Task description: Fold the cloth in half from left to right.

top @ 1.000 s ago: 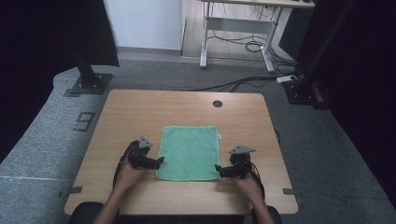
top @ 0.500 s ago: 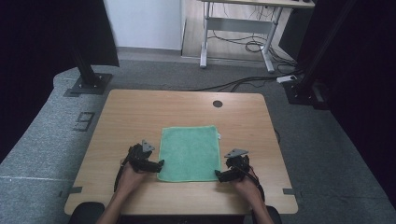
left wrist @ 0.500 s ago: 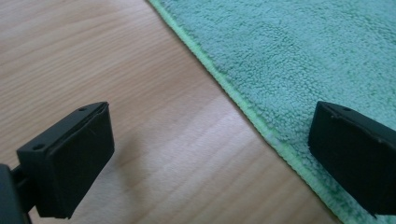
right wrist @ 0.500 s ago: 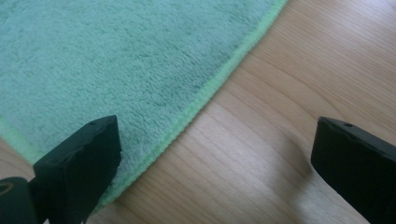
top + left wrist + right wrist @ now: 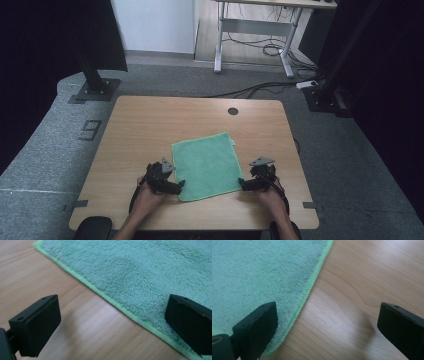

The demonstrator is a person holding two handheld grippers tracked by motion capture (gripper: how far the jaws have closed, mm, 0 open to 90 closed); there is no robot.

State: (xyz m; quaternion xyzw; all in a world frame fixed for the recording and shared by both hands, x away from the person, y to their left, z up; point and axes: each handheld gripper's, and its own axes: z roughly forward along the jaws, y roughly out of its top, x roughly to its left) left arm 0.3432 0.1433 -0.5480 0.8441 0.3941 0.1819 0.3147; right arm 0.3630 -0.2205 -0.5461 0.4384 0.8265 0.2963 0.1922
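A green towel [image 5: 207,163] lies flat on the wooden table [image 5: 150,130], a little skewed. My left gripper [image 5: 177,186] stands open at the towel's near left corner. In the left gripper view its jaws straddle the towel's bright hem [image 5: 120,306], one fingertip [image 5: 37,325] over bare wood, the other over the towel [image 5: 150,275]. My right gripper [image 5: 243,184] stands open at the near right corner. Along the right gripper view, the hem [image 5: 309,292] runs between the jaws, the left fingertip [image 5: 257,327] over the towel [image 5: 262,272]. Nothing is held.
A round cable hole [image 5: 233,111] sits near the table's far edge. The person's hands [image 5: 145,200] come in over the near edge. Black stands [image 5: 92,80] and cables [image 5: 260,87] are on the grey floor beyond the table.
Both grippers have moved nearer to the table's front edge, down to the towel's near corners, and closer to its side hems. The towel has not moved.
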